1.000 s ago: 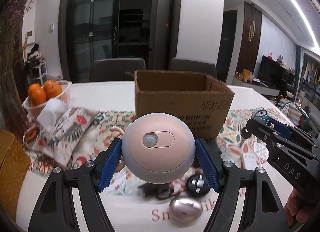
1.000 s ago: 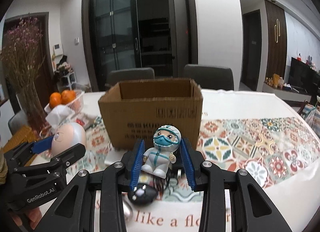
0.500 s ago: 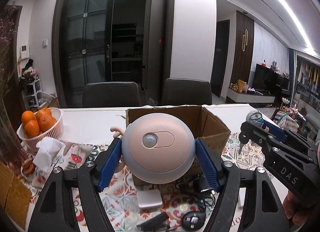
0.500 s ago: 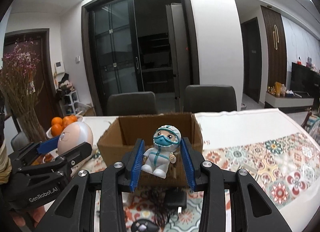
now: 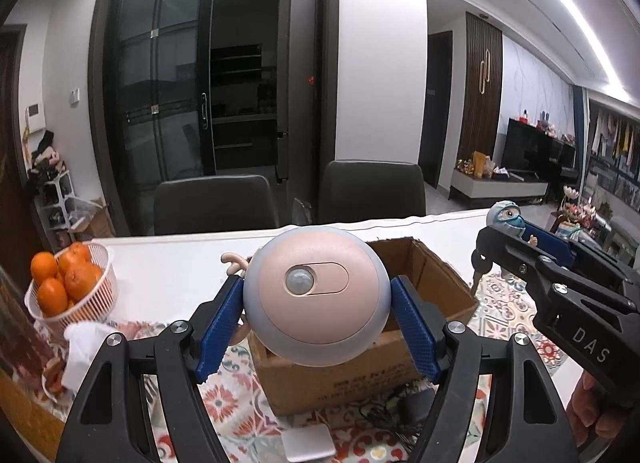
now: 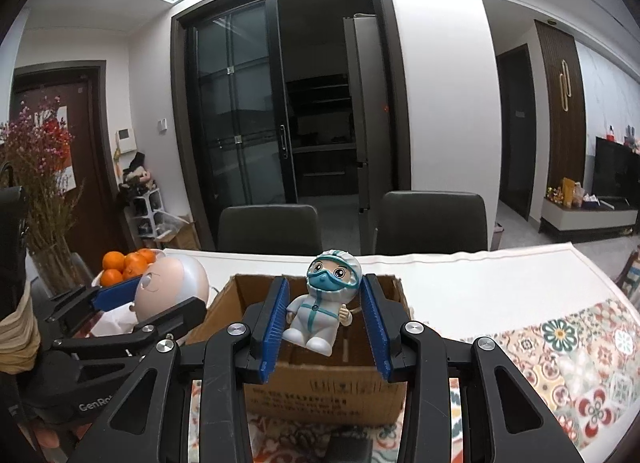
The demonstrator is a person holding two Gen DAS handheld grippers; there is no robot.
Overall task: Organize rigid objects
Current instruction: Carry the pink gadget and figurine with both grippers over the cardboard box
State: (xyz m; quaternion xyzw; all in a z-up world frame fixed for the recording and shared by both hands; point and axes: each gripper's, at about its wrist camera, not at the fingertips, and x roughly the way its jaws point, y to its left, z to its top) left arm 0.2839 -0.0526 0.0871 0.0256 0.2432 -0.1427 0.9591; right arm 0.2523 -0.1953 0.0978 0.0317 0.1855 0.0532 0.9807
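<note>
My left gripper point(image 5: 316, 317) is shut on a round pink and grey night light point(image 5: 316, 295) with a sensor window, held above the near edge of an open cardboard box point(image 5: 436, 275). My right gripper point(image 6: 325, 321) is shut on a small figurine point(image 6: 326, 299) in a white suit with a teal mask, held over the same box point(image 6: 320, 395). The right gripper and figurine show at the right of the left wrist view point(image 5: 508, 219). The left gripper with the night light shows at the left of the right wrist view point(image 6: 170, 287).
The box stands on a patterned table runner point(image 6: 568, 355) on a white table. A white basket of oranges point(image 5: 68, 283) and a crumpled tissue point(image 5: 82, 339) sit at the left. A black cable and charger point(image 5: 400, 411) and a white pad point(image 5: 308, 441) lie before the box. Two dark chairs stand behind.
Both grippers have risen with their objects, from table level in front of the box to above its rim. The box interior now shows.
</note>
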